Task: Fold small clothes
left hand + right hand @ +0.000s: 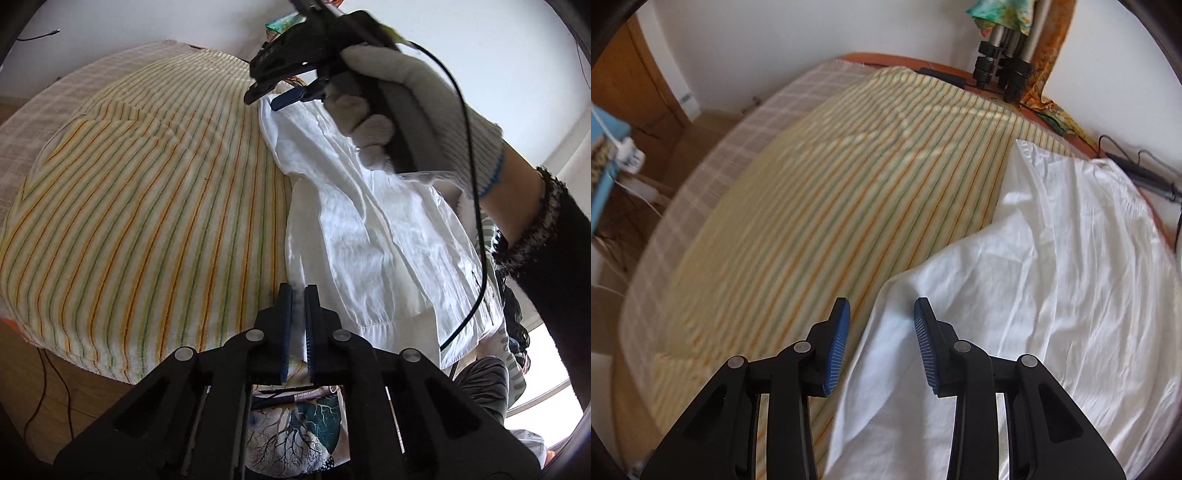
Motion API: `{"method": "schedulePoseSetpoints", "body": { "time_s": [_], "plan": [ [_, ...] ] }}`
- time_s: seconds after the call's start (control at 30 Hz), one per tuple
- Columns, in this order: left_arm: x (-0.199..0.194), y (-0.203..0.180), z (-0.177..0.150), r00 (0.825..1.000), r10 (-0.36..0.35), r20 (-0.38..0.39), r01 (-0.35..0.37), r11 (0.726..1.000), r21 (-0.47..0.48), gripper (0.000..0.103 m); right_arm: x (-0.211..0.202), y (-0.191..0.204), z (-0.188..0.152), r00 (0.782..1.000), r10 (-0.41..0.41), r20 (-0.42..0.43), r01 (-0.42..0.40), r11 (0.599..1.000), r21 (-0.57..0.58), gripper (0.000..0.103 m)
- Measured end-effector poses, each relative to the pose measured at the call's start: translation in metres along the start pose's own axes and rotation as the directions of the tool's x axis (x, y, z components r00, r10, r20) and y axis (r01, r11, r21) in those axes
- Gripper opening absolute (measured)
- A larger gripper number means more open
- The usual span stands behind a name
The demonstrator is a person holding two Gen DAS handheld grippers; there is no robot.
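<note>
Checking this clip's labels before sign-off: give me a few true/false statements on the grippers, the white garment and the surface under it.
1. The right gripper is open. True.
2. The white garment lies on a plain blue sheet. False: it lies on a striped cloth of yellow, green and orange lines.
3. The left gripper stands wide open. False: its pads sit close together, almost shut.
4. The hand holding the right gripper wears a light glove. True.
5. A tripod stands beyond the striped cloth. True.
</note>
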State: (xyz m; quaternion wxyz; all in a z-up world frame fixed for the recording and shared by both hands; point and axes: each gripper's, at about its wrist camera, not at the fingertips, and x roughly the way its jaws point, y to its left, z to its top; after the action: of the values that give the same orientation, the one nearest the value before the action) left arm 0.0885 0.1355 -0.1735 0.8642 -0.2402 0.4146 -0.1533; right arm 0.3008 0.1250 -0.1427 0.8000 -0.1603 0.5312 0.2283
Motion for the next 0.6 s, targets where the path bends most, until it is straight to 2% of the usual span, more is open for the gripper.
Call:
{"method": "schedulePoseSetpoints", "body": {
  "time_s": [0.1, 0.13, 0.17, 0.2, 0.27, 0.33, 0.47, 0.53, 0.57, 0.6],
  "plan": [
    [-0.004, 0.003, -0.003, 1.000, -0.005, 0.001, 0.005, 1.000, 0.003, 0.004, 0.008, 0.002, 0.002, 0.999, -0.051, -0.007, 0.051, 0.998, -0.031, 0.032],
    [-0.005, 0.004, -0.003, 1.000, -0.007, 0.002, 0.007, 1.000, 0.000, 0.004, 0.008, 0.003, 0.004, 0.998, -0.062, 0.000, 0.062, 0.997, -0.038, 0.026],
    [-0.006, 0.005, -0.004, 1.000, -0.011, 0.003, 0.011, 1.000, -0.004, 0.004, 0.007, 0.002, 0.004, 0.996, -0.092, 0.007, 0.092, 0.995, -0.046, 0.008],
    [-0.007, 0.006, -0.004, 1.000, -0.013, 0.005, 0.013, 1.000, -0.006, 0.003, 0.007, 0.001, 0.004, 0.995, -0.104, 0.009, 0.104, 0.993, -0.048, 0.005],
    [-0.011, 0.008, -0.007, 1.000, -0.019, 0.008, 0.019, 1.000, -0.012, 0.003, 0.003, -0.008, 0.007, 0.998, -0.065, 0.011, 0.065, 0.998, -0.022, 0.003],
    [-0.015, 0.009, -0.008, 1.000, -0.021, 0.013, 0.021, 1.000, -0.012, 0.002, -0.006, -0.016, 0.011, 0.997, -0.064, 0.043, 0.064, 0.998, 0.001, 0.003],
    [-0.020, 0.010, -0.011, 1.000, -0.001, 0.029, 0.001, 1.000, -0.003, 0.002, -0.021, -0.044, 0.023, 0.993, -0.043, 0.106, 0.030, 0.992, 0.119, 0.003],
    [-0.023, 0.010, -0.011, 0.999, 0.004, 0.048, -0.004, 1.000, -0.007, 0.002, -0.019, -0.055, 0.024, 0.994, -0.013, 0.107, -0.004, 0.988, 0.156, 0.003],
    [-0.025, 0.011, -0.010, 0.998, 0.008, 0.056, -0.007, 1.000, -0.023, 0.005, -0.014, -0.057, 0.024, 0.996, 0.016, 0.090, -0.030, 0.988, 0.152, 0.003],
    [-0.025, 0.013, -0.010, 0.998, 0.002, 0.059, 0.001, 0.999, -0.035, 0.020, -0.012, -0.057, 0.022, 0.996, 0.020, 0.085, -0.032, 0.989, 0.146, 0.003]
  ]
}}
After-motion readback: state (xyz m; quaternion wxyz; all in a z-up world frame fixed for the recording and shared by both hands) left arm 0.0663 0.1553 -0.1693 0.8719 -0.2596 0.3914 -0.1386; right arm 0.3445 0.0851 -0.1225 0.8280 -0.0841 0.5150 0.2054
